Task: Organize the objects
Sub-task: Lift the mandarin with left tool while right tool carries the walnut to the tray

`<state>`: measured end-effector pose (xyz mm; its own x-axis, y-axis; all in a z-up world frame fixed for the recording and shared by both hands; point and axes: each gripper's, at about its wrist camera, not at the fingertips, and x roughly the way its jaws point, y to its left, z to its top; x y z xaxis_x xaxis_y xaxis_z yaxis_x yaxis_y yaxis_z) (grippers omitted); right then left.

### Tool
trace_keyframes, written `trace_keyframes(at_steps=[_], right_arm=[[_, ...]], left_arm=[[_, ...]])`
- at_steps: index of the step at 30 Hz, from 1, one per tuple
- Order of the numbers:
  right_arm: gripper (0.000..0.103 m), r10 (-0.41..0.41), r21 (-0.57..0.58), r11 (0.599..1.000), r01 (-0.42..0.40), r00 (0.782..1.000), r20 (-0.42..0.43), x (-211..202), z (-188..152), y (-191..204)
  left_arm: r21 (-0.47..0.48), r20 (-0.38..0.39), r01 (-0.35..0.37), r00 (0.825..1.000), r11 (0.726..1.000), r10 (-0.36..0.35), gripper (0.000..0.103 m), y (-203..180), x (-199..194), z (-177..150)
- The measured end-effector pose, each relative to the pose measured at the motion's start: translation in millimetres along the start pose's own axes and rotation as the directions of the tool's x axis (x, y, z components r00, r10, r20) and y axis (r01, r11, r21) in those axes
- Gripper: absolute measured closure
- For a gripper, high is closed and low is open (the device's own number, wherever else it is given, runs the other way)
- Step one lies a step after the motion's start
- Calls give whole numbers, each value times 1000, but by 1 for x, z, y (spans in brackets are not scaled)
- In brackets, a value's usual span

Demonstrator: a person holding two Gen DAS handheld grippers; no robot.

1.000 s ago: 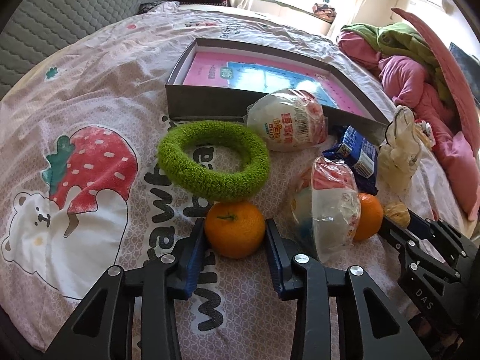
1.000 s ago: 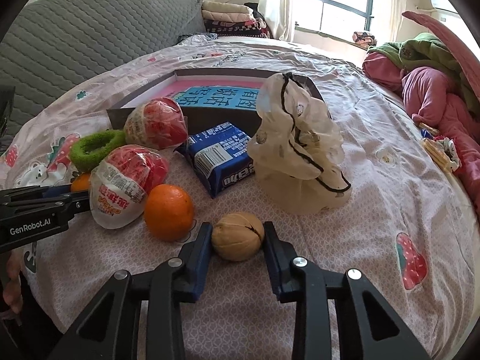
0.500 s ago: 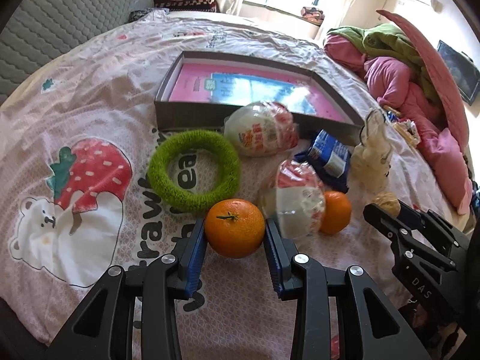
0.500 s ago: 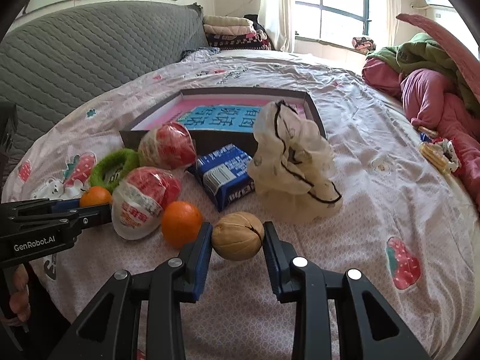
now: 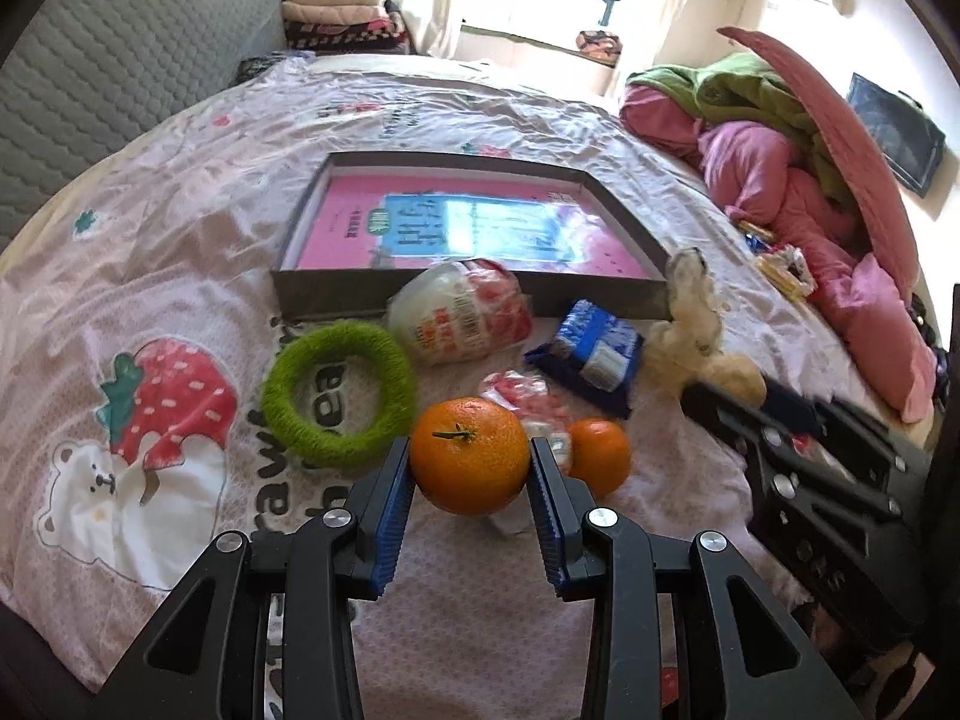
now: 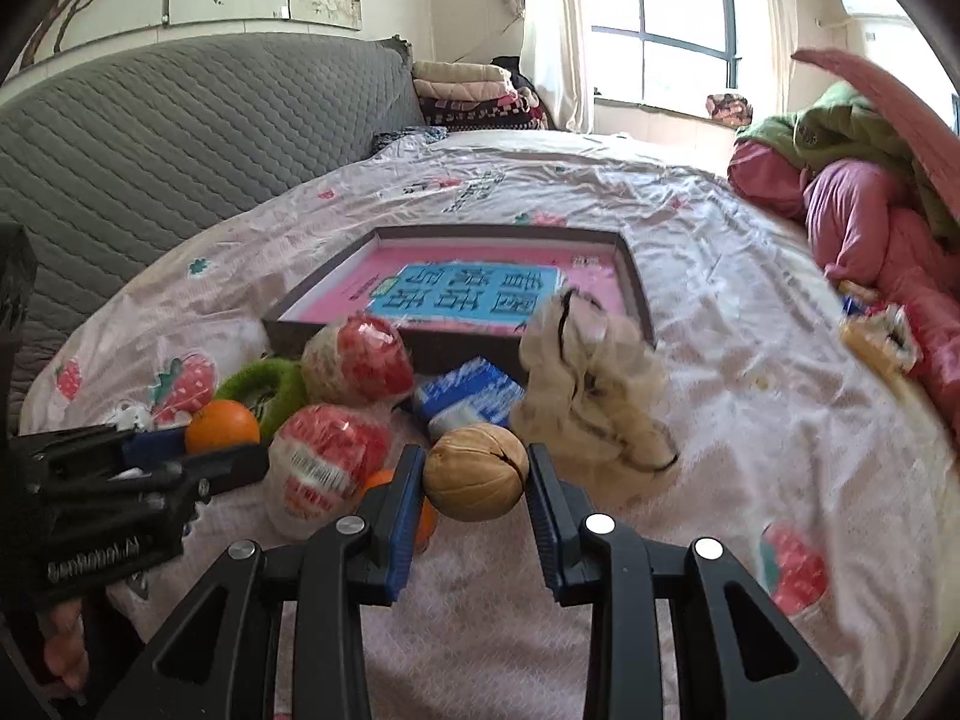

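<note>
My left gripper (image 5: pixel 471 468) is shut on an orange tangerine (image 5: pixel 469 455), held above the bedsheet; it shows in the right wrist view too, where the tangerine (image 6: pixel 221 426) sits at the left. My right gripper (image 6: pixel 475 477) is shut on a tan walnut (image 6: pixel 475 473), also lifted off the sheet. A second tangerine (image 5: pixel 600 457) lies on the bed beside a wrapped red-and-white snack (image 5: pixel 528 405). Beyond them sits a shallow grey box (image 5: pixel 336 300) with a pink and blue bottom. The right gripper's body (image 5: pixel 810 468) shows at the right of the left wrist view.
A green fuzzy ring (image 5: pixel 339 394), another wrapped snack ball (image 5: pixel 459 319), a blue packet (image 5: pixel 591 351) and a crumpled cream bag (image 6: pixel 591 390) lie in front of the box. Pink and green bedding (image 5: pixel 780 150) is piled at the right. A grey quilted headboard (image 6: pixel 150 144) stands at the left.
Both grippers have risen with the tangerine and the walnut in them; the objects on the bed look smaller and farther below, and more of the room shows.
</note>
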<state>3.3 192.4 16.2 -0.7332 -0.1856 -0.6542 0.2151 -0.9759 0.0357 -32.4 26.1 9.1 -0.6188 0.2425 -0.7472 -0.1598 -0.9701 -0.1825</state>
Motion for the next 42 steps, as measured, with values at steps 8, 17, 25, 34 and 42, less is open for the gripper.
trace_keyframes(at_steps=[8,17,25,34,42], right_arm=[[69,5,126,992,-10,999,45,3,37,-39],[69,-43,71,997,38,997,70,12,63,-46],[69,-37,43,999,33,996,83,18,79,-42],[69,-16,5,1000,16,995,95,29,102,-40],[69,2,-21,1000,-1,998,58,62,115,-39]], left_arm=[[-7,33,-12,999,1000,12,65,-4,0,35],[40,58,-6,998,999,3,65,-15,8,64],[44,95,-24,995,999,20,65,-11,4,85],[38,78,-47,996,998,44,65,-1,20,105],[16,62,-46,997,999,44,65,9,46,132]])
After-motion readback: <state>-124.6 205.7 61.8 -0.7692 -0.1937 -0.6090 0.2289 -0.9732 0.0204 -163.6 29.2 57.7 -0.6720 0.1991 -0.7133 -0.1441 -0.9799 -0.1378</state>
